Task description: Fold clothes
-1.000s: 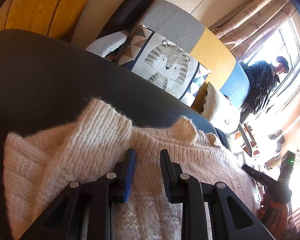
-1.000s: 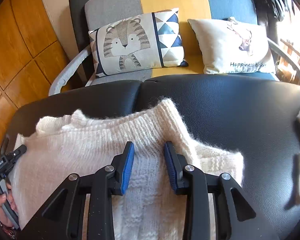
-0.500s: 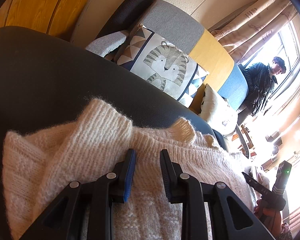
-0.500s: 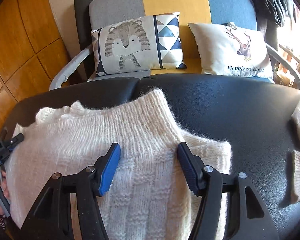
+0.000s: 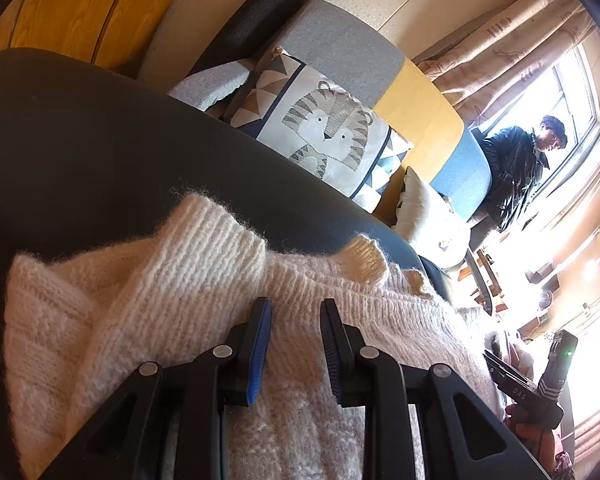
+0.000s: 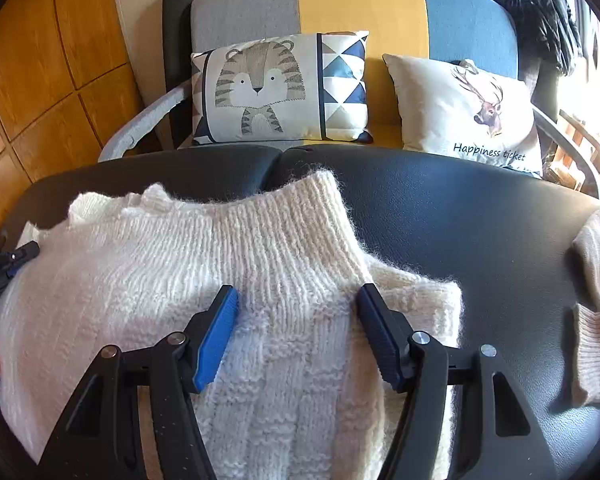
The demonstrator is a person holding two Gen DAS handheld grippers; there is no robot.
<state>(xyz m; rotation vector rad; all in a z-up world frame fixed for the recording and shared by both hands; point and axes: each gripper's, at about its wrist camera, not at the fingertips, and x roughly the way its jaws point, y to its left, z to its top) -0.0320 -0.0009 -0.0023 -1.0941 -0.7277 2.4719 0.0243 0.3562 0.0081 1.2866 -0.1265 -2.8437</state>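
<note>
A cream knitted sweater [image 6: 228,264] lies folded on a black padded surface [image 6: 480,216], ribbed collar pointing away from me. My right gripper [image 6: 298,300] is open wide, its jaws over the sweater just below the collar, holding nothing. My left gripper [image 5: 294,312] hovers over the sweater [image 5: 172,280] near a ribbed cuff, its jaws a narrow gap apart with no cloth between them. The right gripper's body shows in the left wrist view [image 5: 540,384]; the left gripper's tip shows at the right wrist view's left edge [image 6: 4,264].
A second cream knit piece [image 6: 596,312] lies at the right edge of the surface. Behind it stands a sofa [image 6: 360,4] with a tiger cushion [image 6: 276,84] and a deer cushion [image 6: 464,108]. A person in a dark jacket [image 5: 516,168] stands by the window.
My right gripper has opened from nearly closed to wide and let go of the sweater's collar area. The left gripper has stayed in place with the same narrow gap.
</note>
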